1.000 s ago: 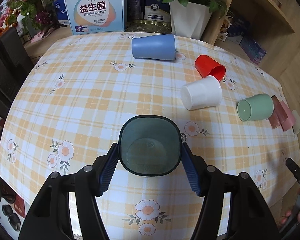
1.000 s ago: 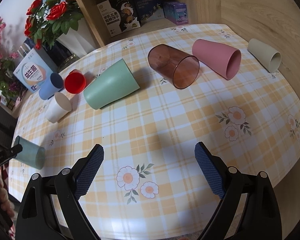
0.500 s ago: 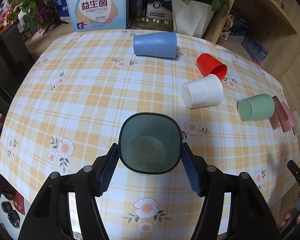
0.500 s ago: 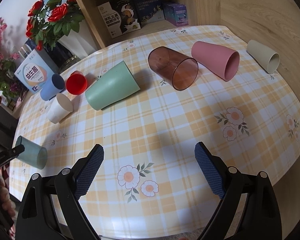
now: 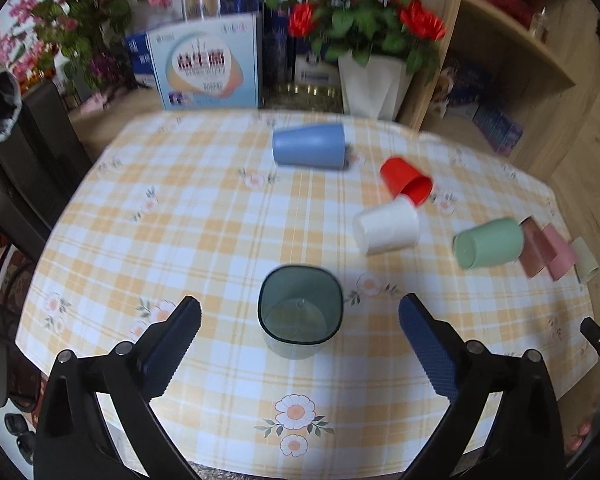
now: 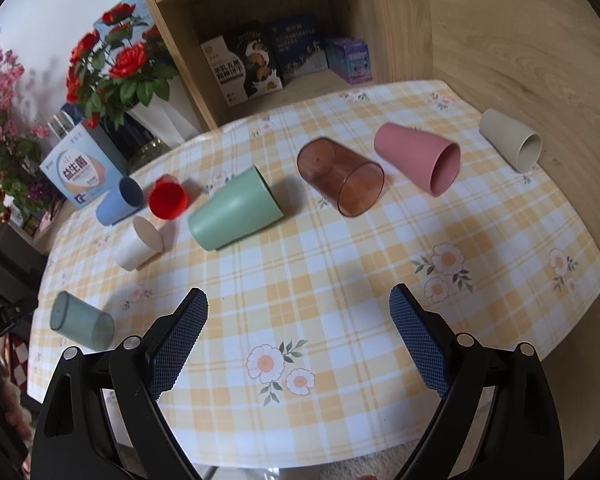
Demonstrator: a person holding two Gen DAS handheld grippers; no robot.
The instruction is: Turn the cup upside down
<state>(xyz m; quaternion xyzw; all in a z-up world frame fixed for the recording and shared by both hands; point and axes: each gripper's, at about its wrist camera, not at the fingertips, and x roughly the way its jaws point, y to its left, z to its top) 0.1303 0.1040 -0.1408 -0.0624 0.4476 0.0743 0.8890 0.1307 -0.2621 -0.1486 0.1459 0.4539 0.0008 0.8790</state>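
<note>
A translucent dark-teal cup (image 5: 300, 312) stands on the checked tablecloth (image 5: 204, 232), its flat closed end facing up and toward me. It also shows at the far left of the right wrist view (image 6: 82, 325), wider end on the cloth. My left gripper (image 5: 300, 336) is open, its fingers (image 5: 172, 344) wide apart on either side of the cup and clear of it. My right gripper (image 6: 298, 336) is open and empty above bare cloth near the front edge.
Several cups lie on their sides: blue (image 5: 309, 145), red (image 5: 406, 181), white (image 5: 386, 225), green (image 6: 236, 213), brown translucent (image 6: 340, 176), pink (image 6: 418, 158), beige (image 6: 510, 145). A white vase of red roses (image 5: 374, 84) and boxes (image 5: 206, 66) stand behind the table.
My left gripper has opened and let go of the teal cup, which now stands on the cloth. The left gripper has drawn back and up. The right gripper has barely moved.
</note>
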